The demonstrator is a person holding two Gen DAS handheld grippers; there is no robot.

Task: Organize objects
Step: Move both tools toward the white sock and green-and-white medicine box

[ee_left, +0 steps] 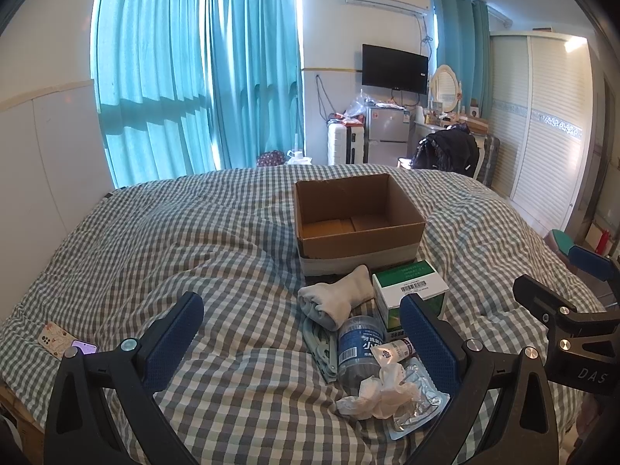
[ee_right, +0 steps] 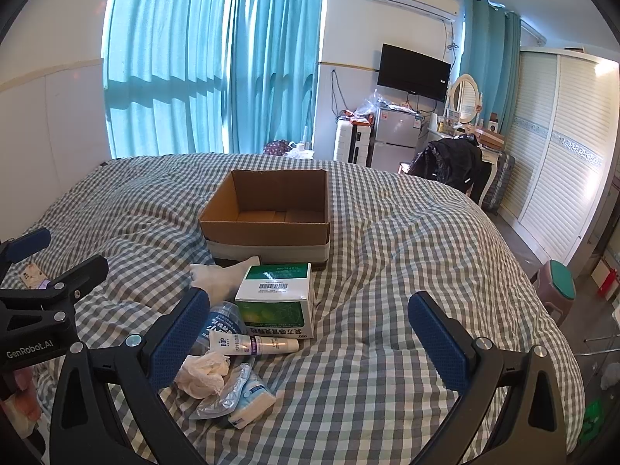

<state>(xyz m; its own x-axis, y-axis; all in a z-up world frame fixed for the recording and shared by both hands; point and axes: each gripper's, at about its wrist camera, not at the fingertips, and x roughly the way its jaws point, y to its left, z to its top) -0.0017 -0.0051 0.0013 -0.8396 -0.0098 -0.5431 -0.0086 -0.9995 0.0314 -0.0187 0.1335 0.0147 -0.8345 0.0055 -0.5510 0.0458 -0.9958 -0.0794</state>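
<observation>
An open, empty cardboard box (ee_left: 358, 217) (ee_right: 267, 213) stands on the checked bed. In front of it lies a pile: a rolled white sock (ee_left: 337, 298) (ee_right: 221, 275), a green-and-white medicine box (ee_left: 410, 290) (ee_right: 277, 298), a blue-labelled plastic jar (ee_left: 358, 348) (ee_right: 221, 325), a white tube (ee_left: 395, 348) (ee_right: 255, 345), a crumpled tissue (ee_left: 381, 391) (ee_right: 203, 374) and a foil packet (ee_left: 416, 399) (ee_right: 228, 395). My left gripper (ee_left: 302, 341) is open and empty, just left of the pile. My right gripper (ee_right: 314, 337) is open and empty, just right of the pile.
A phone and a patterned case (ee_left: 58, 339) lie at the bed's left edge. Beyond the bed stand teal curtains (ee_left: 193, 77), a small fridge (ee_left: 385, 135), a chair with a black jacket (ee_left: 449, 151) and a white wardrobe (ee_left: 542, 124). A stool (ee_right: 560, 290) stands right of the bed.
</observation>
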